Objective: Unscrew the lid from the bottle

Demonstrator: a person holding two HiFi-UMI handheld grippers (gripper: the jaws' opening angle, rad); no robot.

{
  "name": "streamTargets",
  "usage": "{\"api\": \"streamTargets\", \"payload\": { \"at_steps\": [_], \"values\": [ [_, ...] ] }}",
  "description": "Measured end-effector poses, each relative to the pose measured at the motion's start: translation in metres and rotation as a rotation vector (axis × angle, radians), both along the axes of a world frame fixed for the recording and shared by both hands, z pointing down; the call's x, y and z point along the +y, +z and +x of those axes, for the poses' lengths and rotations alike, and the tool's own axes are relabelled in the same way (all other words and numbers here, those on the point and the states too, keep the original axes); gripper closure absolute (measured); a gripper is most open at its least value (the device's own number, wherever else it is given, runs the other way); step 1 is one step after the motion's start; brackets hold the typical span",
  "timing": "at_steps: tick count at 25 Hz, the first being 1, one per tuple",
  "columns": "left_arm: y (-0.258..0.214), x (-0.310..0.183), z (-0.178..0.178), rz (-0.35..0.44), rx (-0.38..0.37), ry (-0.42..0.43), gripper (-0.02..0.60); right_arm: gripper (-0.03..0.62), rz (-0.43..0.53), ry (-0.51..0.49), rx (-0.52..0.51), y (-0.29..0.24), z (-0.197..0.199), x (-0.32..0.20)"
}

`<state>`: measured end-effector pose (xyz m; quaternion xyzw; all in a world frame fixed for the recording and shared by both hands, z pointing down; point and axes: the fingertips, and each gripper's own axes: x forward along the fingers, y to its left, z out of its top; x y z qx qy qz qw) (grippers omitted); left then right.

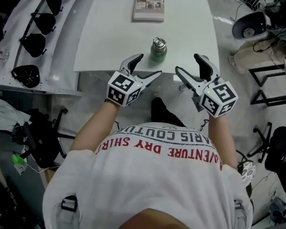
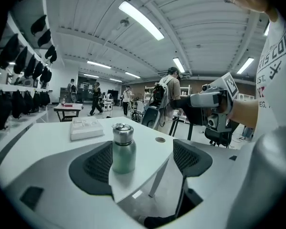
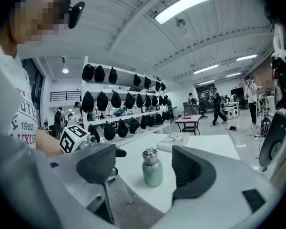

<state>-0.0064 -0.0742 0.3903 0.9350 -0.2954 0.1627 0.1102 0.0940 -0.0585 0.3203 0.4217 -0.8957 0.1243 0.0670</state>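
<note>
The green bottle (image 1: 158,55) is best clamped low on its body by the wide-open, empty left hand-held gripper (image 1: 150,65), and its steel lid (image 1: 158,43) squarely by the equally wide-open right hand-held gripper (image 1: 187,63).

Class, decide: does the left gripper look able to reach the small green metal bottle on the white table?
Probably yes. The left gripper is open, and nothing lies between it and the small green metal bottle, standing clear near the white table's front edge.

Bottle (image 1: 158,50) on table (image 1: 109,42), box (image 1: 148,5) behind.
</note>
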Motion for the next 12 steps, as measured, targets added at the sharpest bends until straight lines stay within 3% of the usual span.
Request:
{"api": "streamTargets", "payload": {
  "at_steps": [7,12],
  "values": [
    [0.048,-0.029,0.016,-0.053,-0.064,0.001,0.192,0.246,-0.064,-0.060,0.039,0.033,0.000,-0.032],
    [0.069,-0.054,0.020,-0.080,-0.074,-0.034,0.192,0.247,-0.089,-0.158,0.089,0.052,-0.021,-0.050]
  ]
}}
